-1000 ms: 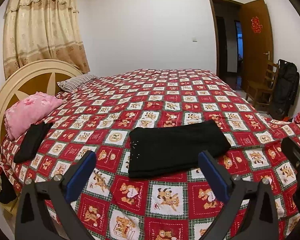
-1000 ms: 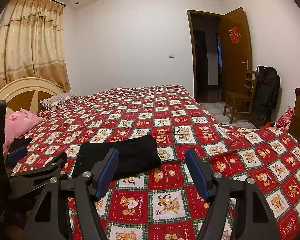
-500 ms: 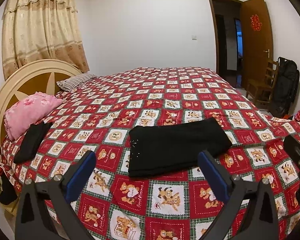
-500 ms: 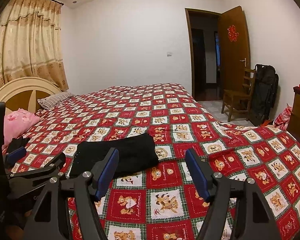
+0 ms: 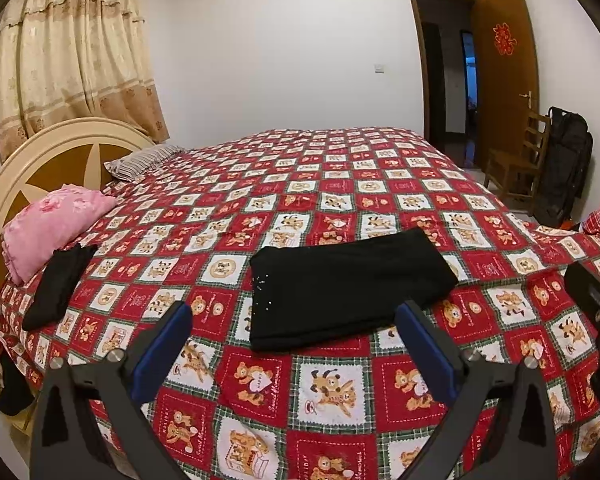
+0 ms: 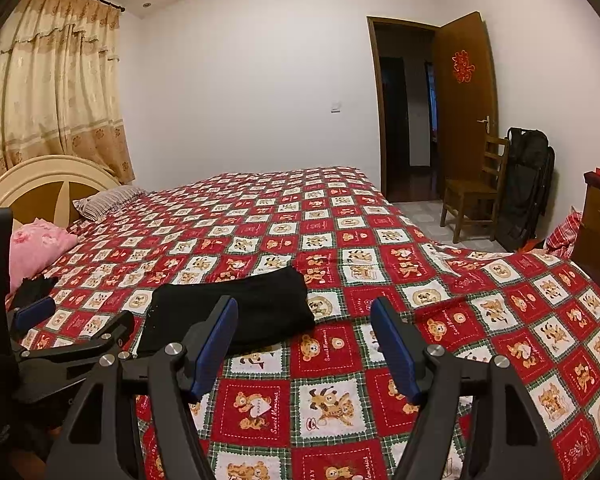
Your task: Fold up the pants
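Black pants (image 5: pixel 348 286) lie folded into a flat rectangle on the red patterned bedspread (image 5: pixel 340 184). They also show in the right wrist view (image 6: pixel 236 312). My left gripper (image 5: pixel 292 344) is open and empty, held above the bed just in front of the pants. My right gripper (image 6: pixel 304 344) is open and empty, to the right of the pants and nearer the bed's front edge. The left gripper also shows at the left of the right wrist view (image 6: pixel 34 316).
A second black garment (image 5: pixel 58 280) lies by a pink pillow (image 5: pixel 48 228) near the headboard (image 5: pixel 24 172). A striped pillow (image 5: pixel 144 160) lies further back. A wooden chair (image 6: pixel 472 196), a black bag (image 6: pixel 528 188) and an open door (image 6: pixel 464 108) stand at the right.
Both grippers have drawn back and risen slightly from the bed. The pants lie unmoved.
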`<act>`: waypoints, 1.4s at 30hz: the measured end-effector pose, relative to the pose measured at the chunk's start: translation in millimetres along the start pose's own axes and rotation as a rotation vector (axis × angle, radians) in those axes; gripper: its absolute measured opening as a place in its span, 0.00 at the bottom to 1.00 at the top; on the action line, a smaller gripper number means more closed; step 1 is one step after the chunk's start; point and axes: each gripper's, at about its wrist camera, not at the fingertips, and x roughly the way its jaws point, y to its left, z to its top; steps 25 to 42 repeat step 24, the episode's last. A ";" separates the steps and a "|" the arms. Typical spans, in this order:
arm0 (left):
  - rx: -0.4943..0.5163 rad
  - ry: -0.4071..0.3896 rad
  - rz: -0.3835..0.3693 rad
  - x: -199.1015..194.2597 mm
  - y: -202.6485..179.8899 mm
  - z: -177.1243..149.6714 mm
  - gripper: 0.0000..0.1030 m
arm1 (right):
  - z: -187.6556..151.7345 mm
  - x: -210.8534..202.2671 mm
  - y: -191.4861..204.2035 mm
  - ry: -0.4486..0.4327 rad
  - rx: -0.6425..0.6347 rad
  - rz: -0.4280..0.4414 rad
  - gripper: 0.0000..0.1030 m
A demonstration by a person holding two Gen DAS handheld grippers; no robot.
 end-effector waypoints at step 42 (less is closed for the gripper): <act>0.004 0.030 -0.072 3.3 -5.7 0.2 1.00 | -1.8 -1.7 -0.2 -0.002 0.002 -0.005 0.68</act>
